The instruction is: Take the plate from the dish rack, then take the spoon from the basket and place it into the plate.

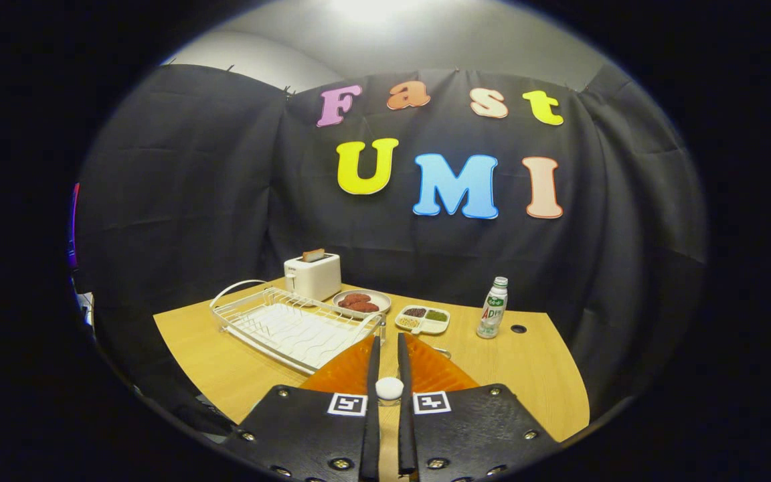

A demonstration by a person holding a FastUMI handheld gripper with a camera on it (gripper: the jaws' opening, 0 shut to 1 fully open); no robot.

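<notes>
The orange plate (425, 371) is held between the narrowed fingers (389, 348) of the gripper, lifted clear of the white dish rack (292, 325), which lies just beside it on the worktop (533, 361). The first step is judged done. The spoon and its basket cannot be made out, so fetching the spoon and laying it in the plate is left.
</notes>
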